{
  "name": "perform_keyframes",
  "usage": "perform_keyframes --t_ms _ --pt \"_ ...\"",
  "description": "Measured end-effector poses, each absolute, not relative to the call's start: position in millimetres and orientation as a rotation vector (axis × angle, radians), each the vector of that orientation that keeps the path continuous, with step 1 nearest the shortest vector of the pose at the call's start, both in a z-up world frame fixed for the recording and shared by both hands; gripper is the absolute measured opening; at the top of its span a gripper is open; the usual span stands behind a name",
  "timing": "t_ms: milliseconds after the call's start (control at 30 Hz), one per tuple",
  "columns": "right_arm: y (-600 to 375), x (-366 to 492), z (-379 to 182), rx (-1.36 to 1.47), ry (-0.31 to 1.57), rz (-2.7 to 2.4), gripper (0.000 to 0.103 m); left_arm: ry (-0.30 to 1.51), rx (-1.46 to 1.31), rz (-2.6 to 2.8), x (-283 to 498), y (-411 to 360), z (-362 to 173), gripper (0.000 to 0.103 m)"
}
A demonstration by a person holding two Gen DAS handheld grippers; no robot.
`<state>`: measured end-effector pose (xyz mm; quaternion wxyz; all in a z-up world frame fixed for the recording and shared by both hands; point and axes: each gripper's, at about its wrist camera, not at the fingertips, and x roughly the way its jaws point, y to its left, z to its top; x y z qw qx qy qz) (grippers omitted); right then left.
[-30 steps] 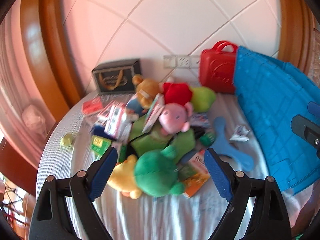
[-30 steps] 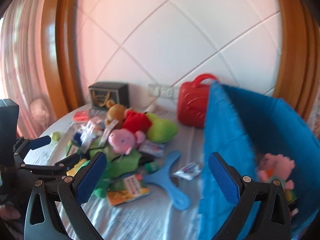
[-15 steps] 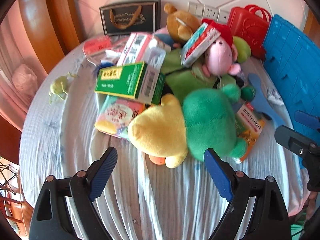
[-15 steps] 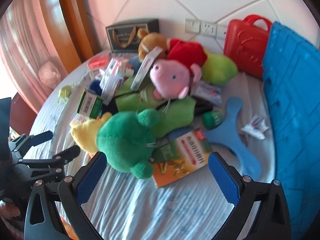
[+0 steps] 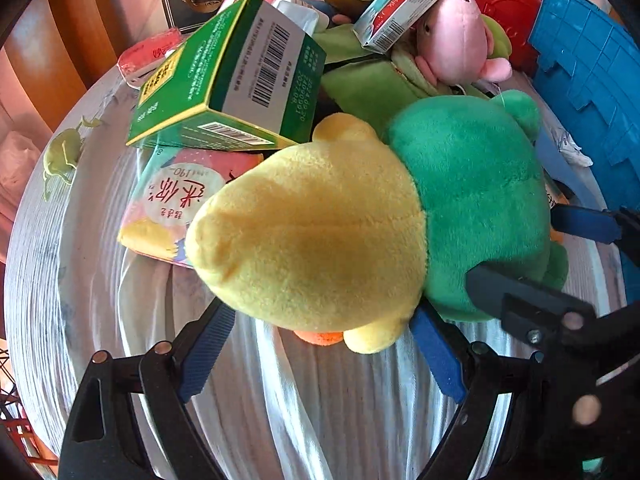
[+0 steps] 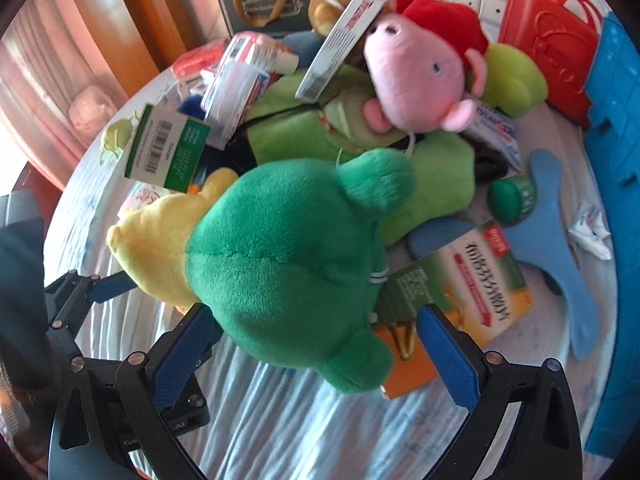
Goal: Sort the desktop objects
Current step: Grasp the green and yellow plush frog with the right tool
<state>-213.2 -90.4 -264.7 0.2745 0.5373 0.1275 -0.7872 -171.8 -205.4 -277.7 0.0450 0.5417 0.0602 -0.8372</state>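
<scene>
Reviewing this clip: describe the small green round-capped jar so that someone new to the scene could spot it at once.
Start at the blue crate on the right edge of the cloth-covered table. Just left of it lies a flat blue three-armed toy; the jar lies in the crook of its arms, on its side. It is the only small hard dark green cylinder there; the green things around it are soft plush.

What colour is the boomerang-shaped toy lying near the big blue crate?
Light blue; the boomerang-shaped toy shows best in the right wrist view.
</scene>
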Motion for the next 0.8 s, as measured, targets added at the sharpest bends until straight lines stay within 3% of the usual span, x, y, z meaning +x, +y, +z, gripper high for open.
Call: perform_keyframes --t_ms 300,367,433,467,567,800 --pt "-108 -234 -288 1.475 0.315 -2.066 0.103 0.161 1.641 -2.565 -196 -211 -293 0.089" --pt "-108 -234 -285 1.456 0.327 -2.076 0.103 0.176 1.619 -2.596 -195 -212 -291 0.082" --pt "-107 -231 -278 1.405 0.356 -2.102 0.102 0.189 1.614 -2.658 -193 -207 -287 0.052" --pt "-108 -230 -276 1.391 0.361 -2.096 0.091 0.160 1.606 -2.651 -193 -204 -285 0.052" --pt "-108 -226 -269 1.370 0.399 -2.103 0.085 0.144 1.578 -2.664 -192 -200 -279 0.050" --pt "-78 -222 -235 1.312 0.343 -2.124 0.083 0.083 1.461 -2.754 -183 -176 -240 0.049"
